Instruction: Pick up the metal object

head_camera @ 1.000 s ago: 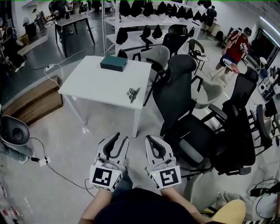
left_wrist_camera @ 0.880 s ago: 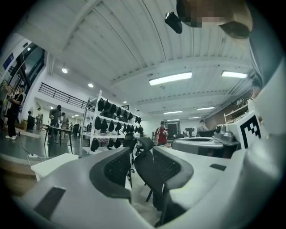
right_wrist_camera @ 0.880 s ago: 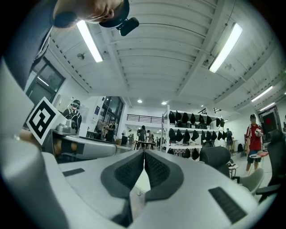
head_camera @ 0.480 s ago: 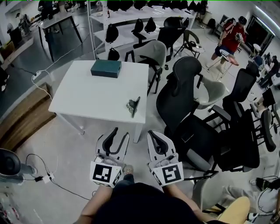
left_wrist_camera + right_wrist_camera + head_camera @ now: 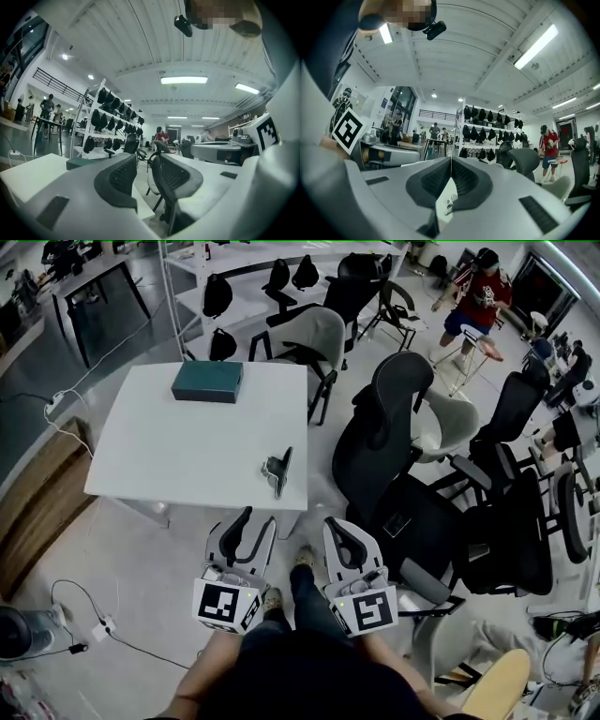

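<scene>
The metal object (image 5: pixel 277 470), a small silvery clamp-like piece, lies near the front right corner of the white table (image 5: pixel 169 451). It also shows low between the right jaws as a metal object (image 5: pixel 450 202). My left gripper (image 5: pixel 259 518) hangs just in front of the table's edge, below the object. It is open, with a clear gap and nothing between its fingers, as the left gripper (image 5: pixel 144 159) in its own view confirms. My right gripper (image 5: pixel 330 524) is beside it to the right. Its tips meet, so the right gripper (image 5: pixel 451 159) is shut and empty.
A teal box (image 5: pixel 206 382) sits at the table's far side. Black office chairs (image 5: pixel 375 442) crowd the floor right of the table, and a grey chair (image 5: pixel 319 341) stands behind it. A wooden step (image 5: pixel 37 512) and floor cables (image 5: pixel 89 615) lie left. A person in red (image 5: pixel 473 298) stands far right.
The table and the metal object have come closer to both grippers as the person walked forward. The left jaws look a little wider apart. The right jaws stay together.
</scene>
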